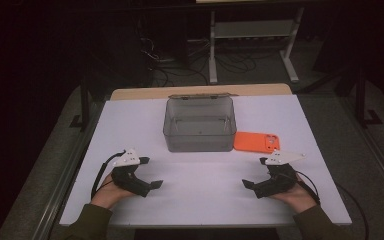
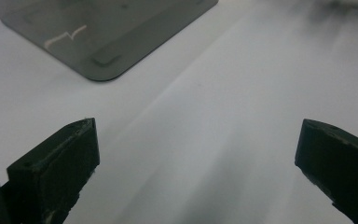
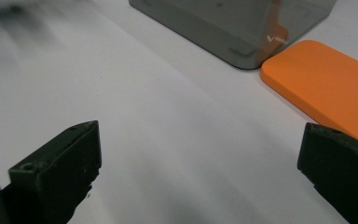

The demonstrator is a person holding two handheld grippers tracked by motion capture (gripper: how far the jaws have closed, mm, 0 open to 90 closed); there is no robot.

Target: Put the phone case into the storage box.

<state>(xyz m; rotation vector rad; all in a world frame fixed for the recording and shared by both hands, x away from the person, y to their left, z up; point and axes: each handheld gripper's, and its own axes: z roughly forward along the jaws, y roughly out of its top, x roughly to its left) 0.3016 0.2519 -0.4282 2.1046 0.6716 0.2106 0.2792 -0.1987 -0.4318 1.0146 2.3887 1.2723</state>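
You are at the start: both grippers rest low on the bench, nothing taken up yet. Your left gripper sits at the near left with its jaws spread wide and nothing between them; your right gripper mirrors it at the near right, jaws just as wide and holding nothing.

The things nearest your reach lie ahead. The box, smoky grey and see-through, stands open at the middle of the bench with its lid tipped back behind it, and it looks empty. The case, orange and flat, lies just beside the box's right wall, forward of your right gripper; whether the two touch is hard to tell.

Judging from the layout, the likely job is putting the case in the box. The next move would fall to your right gripper: go forward and pinch the case by an edge, since it lies flat and gives little to grip.

Nothing stands between either gripper and its target. Mind the box wall close beside the case.
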